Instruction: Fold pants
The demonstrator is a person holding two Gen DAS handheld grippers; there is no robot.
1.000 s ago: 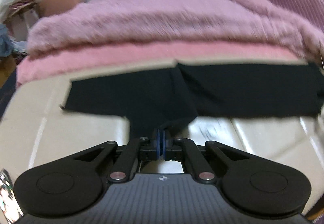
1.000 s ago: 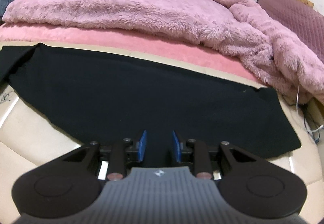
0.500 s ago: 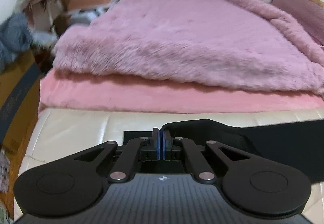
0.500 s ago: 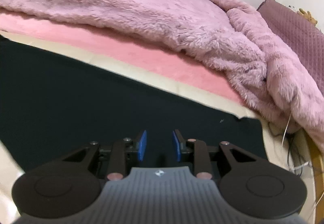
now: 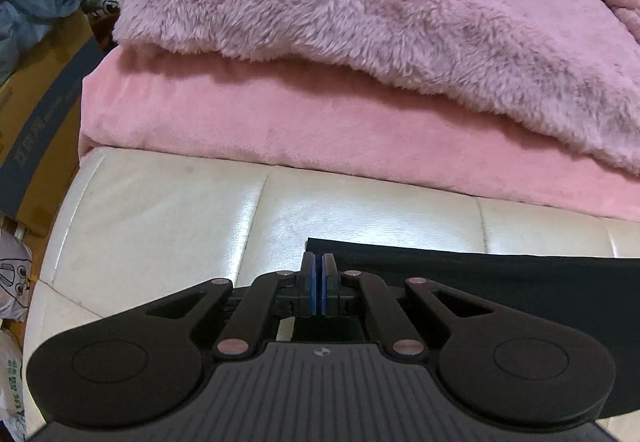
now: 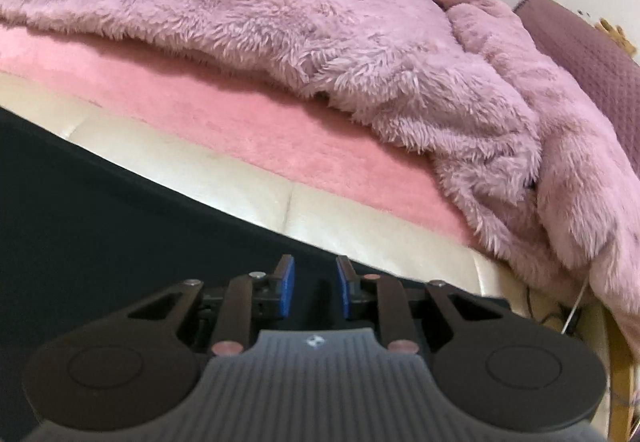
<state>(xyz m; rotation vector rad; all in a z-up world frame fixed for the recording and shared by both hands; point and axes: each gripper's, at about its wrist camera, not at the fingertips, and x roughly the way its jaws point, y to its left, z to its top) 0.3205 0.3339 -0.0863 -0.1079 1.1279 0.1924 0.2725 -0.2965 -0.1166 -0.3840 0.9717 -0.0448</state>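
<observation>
Change: While a second earlier black cloth hung spread before the left view, carried leftward since and laid down, so that only the corner of the black fabric pants (image 5: 500, 274) showed beside the jaws.
Meaning: Judged as one fold brought across and near its end, release still to come.
Pants: Lay flat on the cream padded leather bench (image 5: 168, 218), just in front of the pink plush blanket (image 5: 280, 122) and the shaggy mauve fur throw (image 5: 380, 2).
Left gripper (image 5: 319, 278): Held low and level over the bench, blue pads pressed together, seemingly pinching the pants' corner edge.
Right gripper (image 6: 311, 288): Hovered close above the dark cloth (image 6: 100, 222), tilted, jaws parted, nothing between them.
</observation>
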